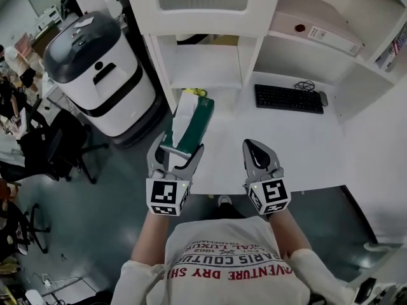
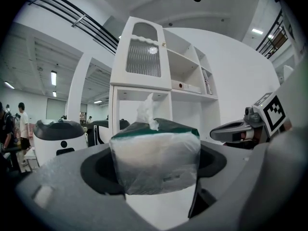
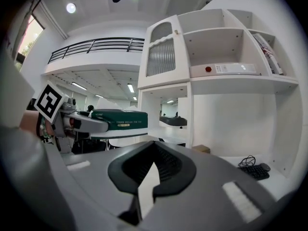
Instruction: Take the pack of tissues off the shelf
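Note:
The pack of tissues [image 1: 189, 124], a clear wrapper with a dark green top and a white tissue sticking out, is held over the desk's left edge, in front of the white shelf unit [image 1: 205, 65]. My left gripper [image 1: 177, 152] is shut on its near end. In the left gripper view the pack [image 2: 154, 158] fills the space between the jaws. My right gripper [image 1: 257, 148] hovers beside it over the desk, jaws together with nothing in them. The right gripper view shows the pack [image 3: 118, 119] and the left gripper off to its left.
A white desk [image 1: 286, 138] carries a black keyboard [image 1: 289, 98] and a mouse at the back. A long white box [image 1: 318, 30] lies on an upper shelf. A white and black rounded machine [image 1: 102, 75] and a black chair [image 1: 57, 145] stand on the floor to the left.

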A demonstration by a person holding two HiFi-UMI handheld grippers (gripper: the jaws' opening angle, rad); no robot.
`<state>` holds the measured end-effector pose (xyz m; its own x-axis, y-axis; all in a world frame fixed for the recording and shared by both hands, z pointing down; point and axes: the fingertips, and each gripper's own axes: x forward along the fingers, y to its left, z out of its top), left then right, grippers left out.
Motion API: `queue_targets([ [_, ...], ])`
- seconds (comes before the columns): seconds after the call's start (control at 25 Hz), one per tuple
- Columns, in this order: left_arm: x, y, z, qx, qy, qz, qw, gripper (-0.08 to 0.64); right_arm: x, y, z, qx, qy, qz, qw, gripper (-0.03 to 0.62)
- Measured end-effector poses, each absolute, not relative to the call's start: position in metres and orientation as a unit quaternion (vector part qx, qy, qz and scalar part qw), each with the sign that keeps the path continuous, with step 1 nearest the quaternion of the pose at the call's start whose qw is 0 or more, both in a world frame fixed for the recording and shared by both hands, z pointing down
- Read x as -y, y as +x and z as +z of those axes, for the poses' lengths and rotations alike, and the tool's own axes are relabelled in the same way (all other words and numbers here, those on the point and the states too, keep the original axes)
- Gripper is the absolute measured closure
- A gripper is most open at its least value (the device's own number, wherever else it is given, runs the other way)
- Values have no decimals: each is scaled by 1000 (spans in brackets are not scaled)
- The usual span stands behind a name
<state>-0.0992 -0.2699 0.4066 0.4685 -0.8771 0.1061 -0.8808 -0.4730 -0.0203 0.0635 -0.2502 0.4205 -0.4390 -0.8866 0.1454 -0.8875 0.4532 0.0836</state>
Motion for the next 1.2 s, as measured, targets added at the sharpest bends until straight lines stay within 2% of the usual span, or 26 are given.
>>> queue_targets([
  [0.48, 221, -115, 423, 507, 860, 46, 33, 144, 209, 47, 421, 853, 514, -19, 81, 592],
  [1.2, 221, -108, 420, 519, 853, 48, 27, 143, 210, 51, 407, 860, 504, -42, 73, 592],
])
